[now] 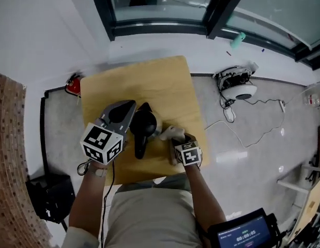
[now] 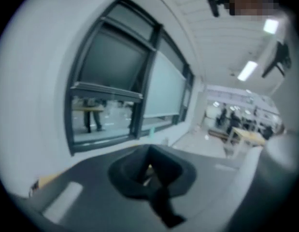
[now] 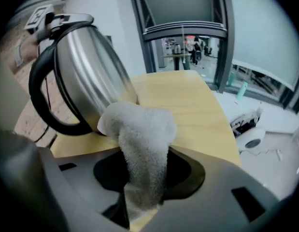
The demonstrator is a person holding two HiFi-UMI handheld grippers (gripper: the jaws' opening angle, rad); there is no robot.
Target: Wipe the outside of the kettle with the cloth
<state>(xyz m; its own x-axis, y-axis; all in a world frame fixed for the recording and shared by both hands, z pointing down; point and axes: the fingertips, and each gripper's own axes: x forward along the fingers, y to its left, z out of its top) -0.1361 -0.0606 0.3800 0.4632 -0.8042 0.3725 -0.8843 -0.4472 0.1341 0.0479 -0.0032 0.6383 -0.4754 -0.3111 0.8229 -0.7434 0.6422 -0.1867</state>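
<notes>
Cloth's [image 3: 139, 134] soft, right gripper [image 3: 142, 180] clamped on it; kettle [image 3: 89, 71] at 10 o'clock looks slick, left gripper [image 1: 126, 110] pinches its handle [image 3: 39, 88]

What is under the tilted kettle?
The wooden table lies under the kettle. The cloth, held in the right gripper, covers its lower edge, so the base cannot be seen.

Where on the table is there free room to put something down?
The far half of the table, from the kettle to the edge by the window, is bare. The near part is crowded: the kettle, the cloth, the left gripper and the right gripper are close together there.
</notes>
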